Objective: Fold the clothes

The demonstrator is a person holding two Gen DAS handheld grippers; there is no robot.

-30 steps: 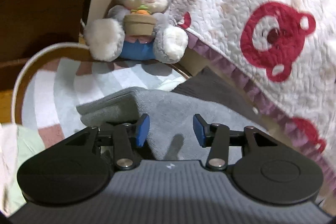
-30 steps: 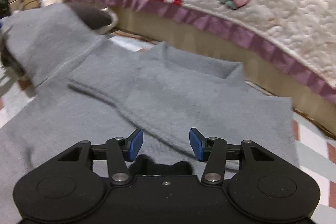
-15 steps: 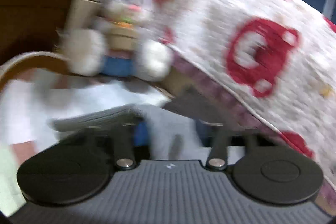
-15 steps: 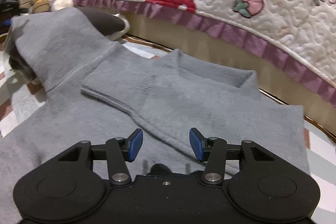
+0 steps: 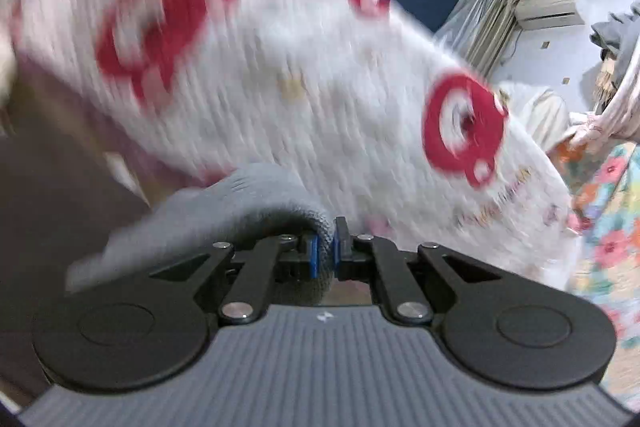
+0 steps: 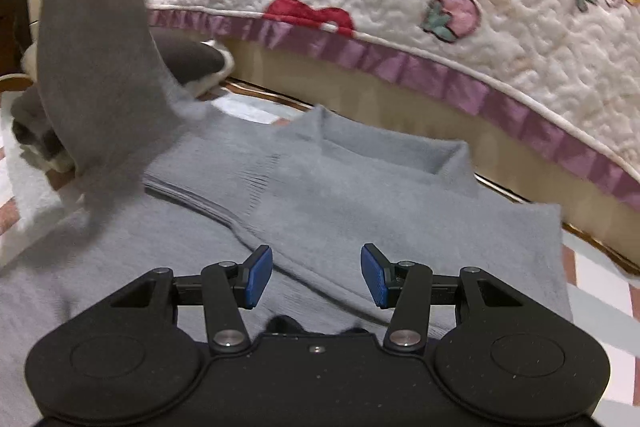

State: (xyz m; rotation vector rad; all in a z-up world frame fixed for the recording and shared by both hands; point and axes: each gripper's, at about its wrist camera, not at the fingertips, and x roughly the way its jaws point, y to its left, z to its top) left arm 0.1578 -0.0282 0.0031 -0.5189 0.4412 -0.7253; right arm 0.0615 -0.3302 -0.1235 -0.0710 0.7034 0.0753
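Left gripper [image 5: 325, 251] pinched tight on a fold of the grey sweater [image 6: 360, 195], blue pads nearly meeting, cloth bulging above them at lower centre of the blurred left wrist view, with the white quilt [image 5: 300, 75] (red bear prints) filling the background. Right gripper [image 6: 316, 277] about half open at lower centre of its view, nothing between the pads, poised just above the sweater's flat body. Sweater spread across the middle of the right wrist frame on a striped mat [image 6: 596, 303], one sleeve [image 6: 96, 39] lifted up toward the upper left, quilt with its purple trim [image 6: 420, 71] arching across the top.
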